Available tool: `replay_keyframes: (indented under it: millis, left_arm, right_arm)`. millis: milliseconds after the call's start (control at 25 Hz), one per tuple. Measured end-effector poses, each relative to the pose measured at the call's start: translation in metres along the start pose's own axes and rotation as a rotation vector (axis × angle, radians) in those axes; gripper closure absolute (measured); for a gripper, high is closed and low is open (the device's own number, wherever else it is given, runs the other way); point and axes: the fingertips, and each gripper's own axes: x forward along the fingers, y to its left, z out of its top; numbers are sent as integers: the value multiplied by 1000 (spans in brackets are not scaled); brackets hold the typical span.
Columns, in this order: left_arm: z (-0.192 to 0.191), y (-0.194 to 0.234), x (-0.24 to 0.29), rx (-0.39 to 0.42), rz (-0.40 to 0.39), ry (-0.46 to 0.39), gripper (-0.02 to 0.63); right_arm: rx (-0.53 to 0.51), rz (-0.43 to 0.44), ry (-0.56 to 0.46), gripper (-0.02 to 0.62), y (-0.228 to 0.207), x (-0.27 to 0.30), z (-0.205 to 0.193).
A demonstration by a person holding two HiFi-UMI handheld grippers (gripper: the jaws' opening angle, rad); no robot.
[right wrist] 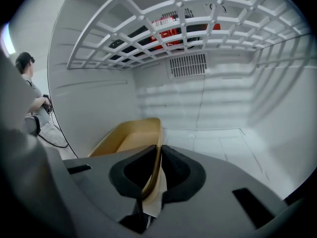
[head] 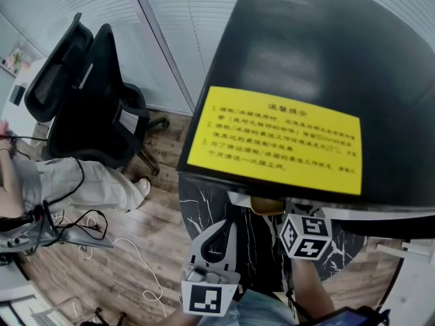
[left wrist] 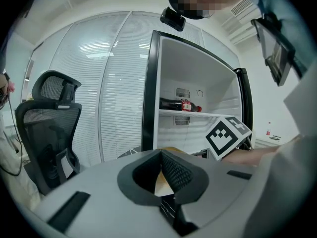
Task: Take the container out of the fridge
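Observation:
A tan, shallow container (right wrist: 130,142) sits on the white floor of the open fridge (right wrist: 213,108), at its left side. My right gripper (right wrist: 159,151) reaches into the fridge and is shut on the container's near right rim, which runs up between the two black pads. In the head view only its marker cube (head: 306,236) shows, below the fridge's black top (head: 319,66), beside a bit of the container (head: 268,206). My left gripper (left wrist: 161,153) hangs outside the fridge, low and to the left, its pads together with nothing between them.
A dark bottle with a red label (left wrist: 181,104) lies on the wire shelf (right wrist: 198,33) above the container. A black office chair (head: 88,94) stands to the left on the wooden floor, with cables (head: 102,240) and a seated person (head: 20,182) beyond it.

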Motion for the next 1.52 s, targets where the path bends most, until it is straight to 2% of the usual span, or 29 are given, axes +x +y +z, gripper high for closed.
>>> replay_keyframes:
  millis: [360, 680, 840, 1520]
  left_arm:
    - [6, -14, -11, 38, -5, -18, 592]
    - [21, -32, -22, 23, 12, -57, 592]
    - [25, -42, -32, 54, 7, -54, 592]
    - [53, -91, -80, 74, 67, -146, 592]
  right_arm:
    - [-4, 14, -25, 557, -1, -20, -2]
    - [-10, 33, -57, 557, -4, -43, 5]
    - [-15, 43, -79, 557, -4, -58, 8]
    - [-49, 119, -155, 557, -7, -136, 8]
